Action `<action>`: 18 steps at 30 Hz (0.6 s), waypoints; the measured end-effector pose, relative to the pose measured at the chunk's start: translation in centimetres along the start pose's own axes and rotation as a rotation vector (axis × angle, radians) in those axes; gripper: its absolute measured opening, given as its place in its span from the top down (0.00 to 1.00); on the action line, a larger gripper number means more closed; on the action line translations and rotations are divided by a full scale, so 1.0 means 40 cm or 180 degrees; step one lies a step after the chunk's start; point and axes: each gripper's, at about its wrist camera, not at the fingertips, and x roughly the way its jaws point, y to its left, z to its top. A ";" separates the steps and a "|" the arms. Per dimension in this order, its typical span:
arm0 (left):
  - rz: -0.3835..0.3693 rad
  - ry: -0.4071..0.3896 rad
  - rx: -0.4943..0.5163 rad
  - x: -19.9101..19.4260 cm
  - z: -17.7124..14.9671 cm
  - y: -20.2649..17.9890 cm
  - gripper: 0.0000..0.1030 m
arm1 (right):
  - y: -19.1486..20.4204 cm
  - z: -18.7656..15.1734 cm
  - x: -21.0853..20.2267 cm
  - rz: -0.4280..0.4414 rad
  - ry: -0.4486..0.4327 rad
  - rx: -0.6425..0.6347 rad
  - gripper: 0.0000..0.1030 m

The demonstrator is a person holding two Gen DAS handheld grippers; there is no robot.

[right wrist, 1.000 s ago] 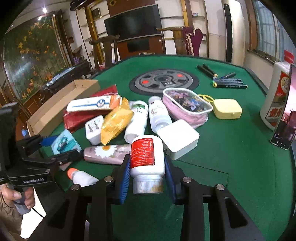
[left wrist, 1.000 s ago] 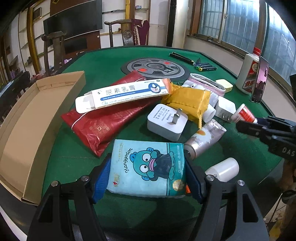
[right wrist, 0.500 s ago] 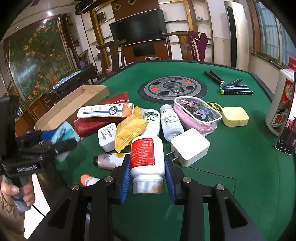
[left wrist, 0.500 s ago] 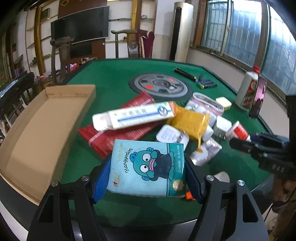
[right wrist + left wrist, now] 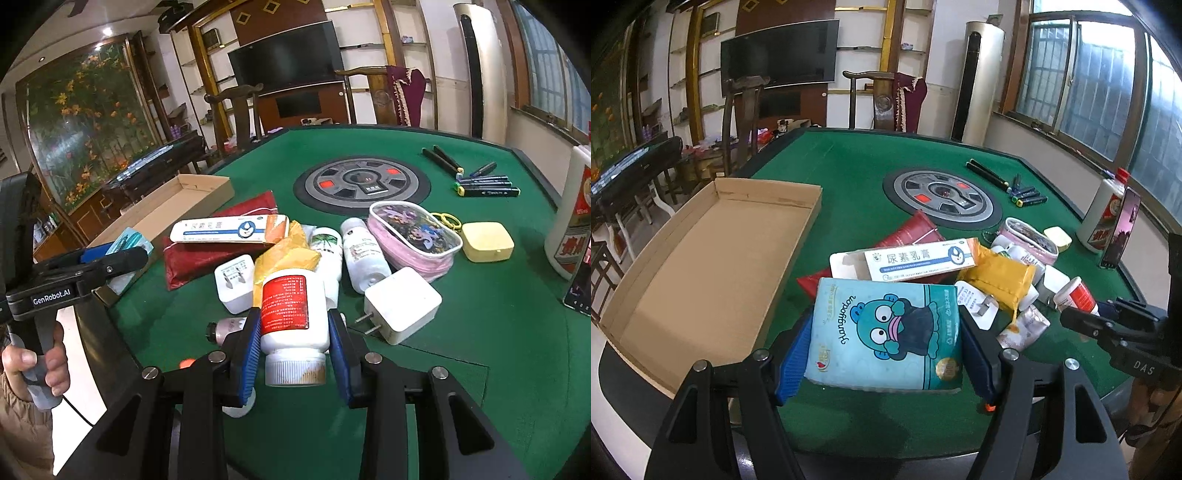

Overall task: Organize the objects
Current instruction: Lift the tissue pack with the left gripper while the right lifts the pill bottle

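Transport step, both grippers loaded. Left gripper is clamped on the teal tissue pack, blue pads pressing its two short sides, jaws about mid-width; pack hangs clear above the green table, just right of the cardboard box, not yet over it. Right gripper is nearly closed on the white pill bottle with the red label, cap toward the camera, held off the felt over the front of the pile.

Box looks empty. Pile on the table: ointment carton on a red pouch, yellow snack bag, white charger, pink pencil case.

My read: first items heading to the box. Next move for the left: carry sideways over the box wall, lower, then release so the pack lands flat. Right bottle follows; it needs a longer reach across, so keep clear of the left gripper.
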 end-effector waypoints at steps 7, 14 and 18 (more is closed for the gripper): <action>0.0013 -0.0097 -0.0037 -0.027 0.014 0.013 0.31 | 0.028 0.011 -0.004 0.0063 -0.0017 -0.0060 0.64; 0.0183 -0.0247 -0.0191 -0.076 0.023 0.094 0.31 | 0.095 0.039 0.015 0.0209 -0.0008 -0.0231 0.64; 0.0284 -0.0300 -0.0362 -0.093 0.025 0.163 0.31 | 0.144 0.055 0.024 0.0288 -0.0005 -0.0352 0.64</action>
